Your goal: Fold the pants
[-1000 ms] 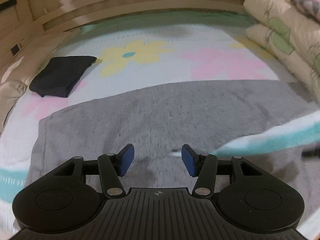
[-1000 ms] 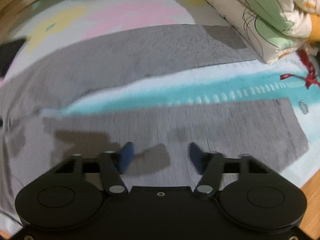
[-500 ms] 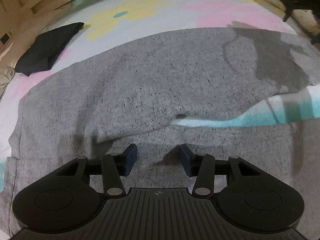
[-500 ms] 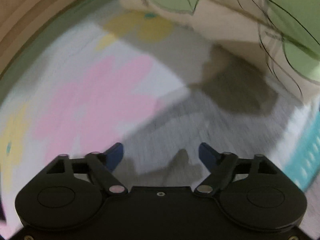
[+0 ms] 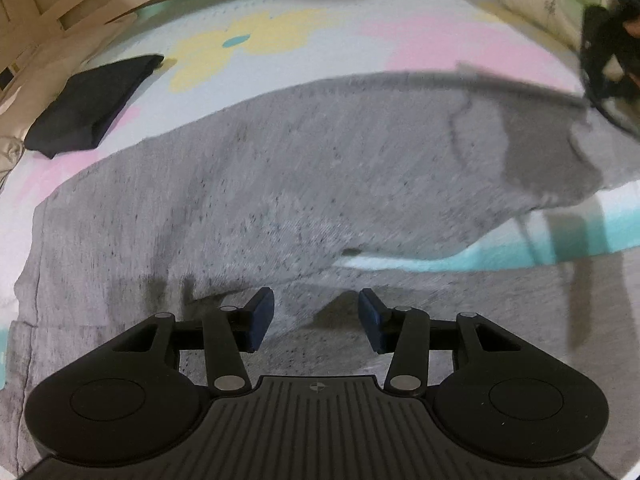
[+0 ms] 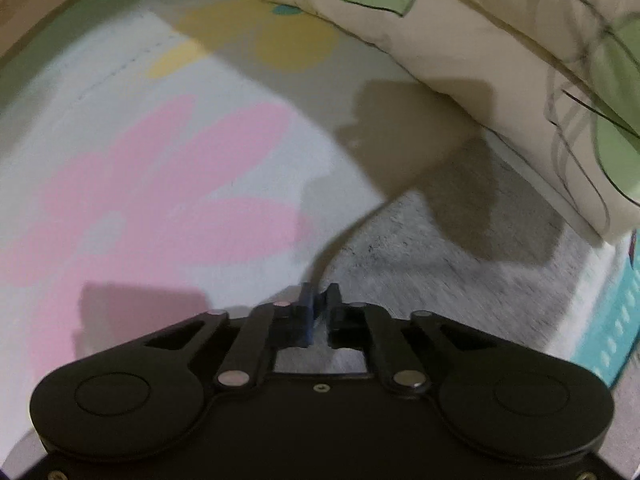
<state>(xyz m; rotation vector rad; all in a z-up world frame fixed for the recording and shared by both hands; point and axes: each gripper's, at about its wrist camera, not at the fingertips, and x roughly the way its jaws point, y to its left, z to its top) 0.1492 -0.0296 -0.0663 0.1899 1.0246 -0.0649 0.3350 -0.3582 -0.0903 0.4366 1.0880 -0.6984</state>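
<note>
Grey pants (image 5: 280, 184) lie spread on a flower-print bed sheet, both legs running to the right. My left gripper (image 5: 316, 312) is open and empty, low over the crotch area between the legs. My right gripper (image 6: 320, 308) is shut on the far leg's edge (image 6: 344, 240) near the hem and lifts it off the sheet. In the left wrist view the right gripper (image 5: 604, 60) shows at the top right with the lifted grey edge (image 5: 520, 84) stretched towards it.
A folded black garment (image 5: 92, 104) lies at the left on the sheet. A cream quilt with green leaves (image 6: 500, 40) is piled at the right, close to the right gripper. The wooden bed frame (image 5: 80, 4) curves along the back.
My right gripper has shut on the far leg's edge and raised it. My left gripper has stayed open over the crotch area, shifting slightly.
</note>
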